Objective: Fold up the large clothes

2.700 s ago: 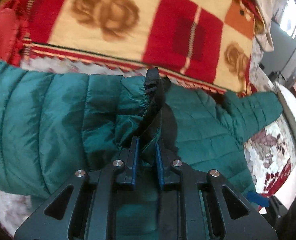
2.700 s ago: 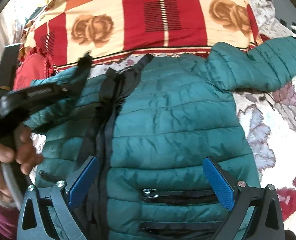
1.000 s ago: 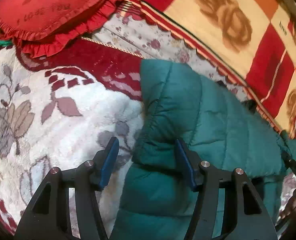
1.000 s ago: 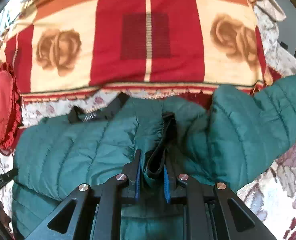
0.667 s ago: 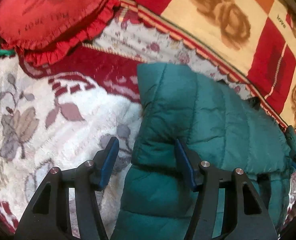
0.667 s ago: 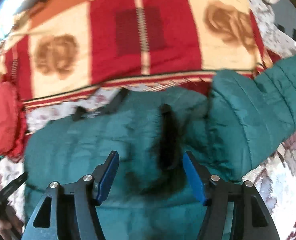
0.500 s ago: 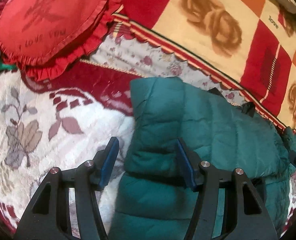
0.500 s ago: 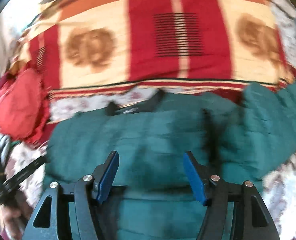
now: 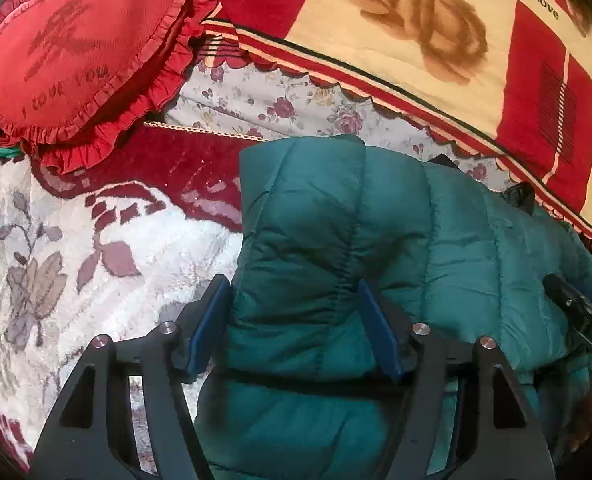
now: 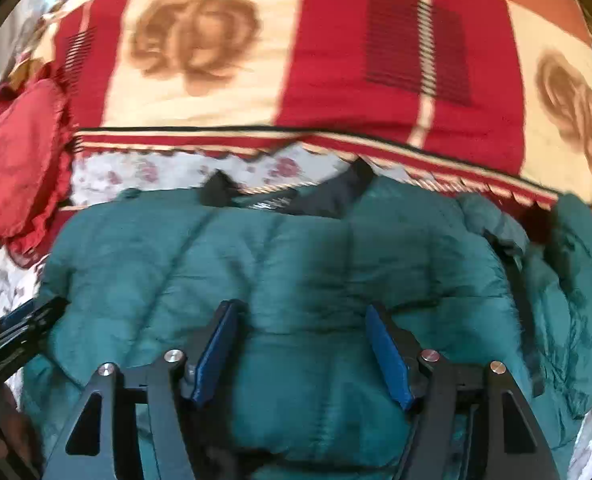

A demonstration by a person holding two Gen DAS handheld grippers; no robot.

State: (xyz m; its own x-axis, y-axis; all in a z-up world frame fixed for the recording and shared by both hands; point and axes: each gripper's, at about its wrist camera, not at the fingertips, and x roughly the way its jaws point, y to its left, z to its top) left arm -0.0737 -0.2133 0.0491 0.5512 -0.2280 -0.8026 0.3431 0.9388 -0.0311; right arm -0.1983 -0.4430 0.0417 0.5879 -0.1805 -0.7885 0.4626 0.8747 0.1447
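Both cameras sit just behind their own tongs and look forward and steeply down along them, very close to the bed. The left view faces the left end of the green jacket point(image 9: 375, 240), with the flowered bedspread point(image 9: 56, 272) and the red heart cushion point(image 9: 76, 48) to its left. The right view faces the jacket's middle and collar. Both share the jacket, the cushion and the red and cream blanket point(image 10: 335, 60) behind. Each view catches the other tongs at its edge: right tongs point(image 9: 587, 320), left tongs point(image 10: 12, 332).
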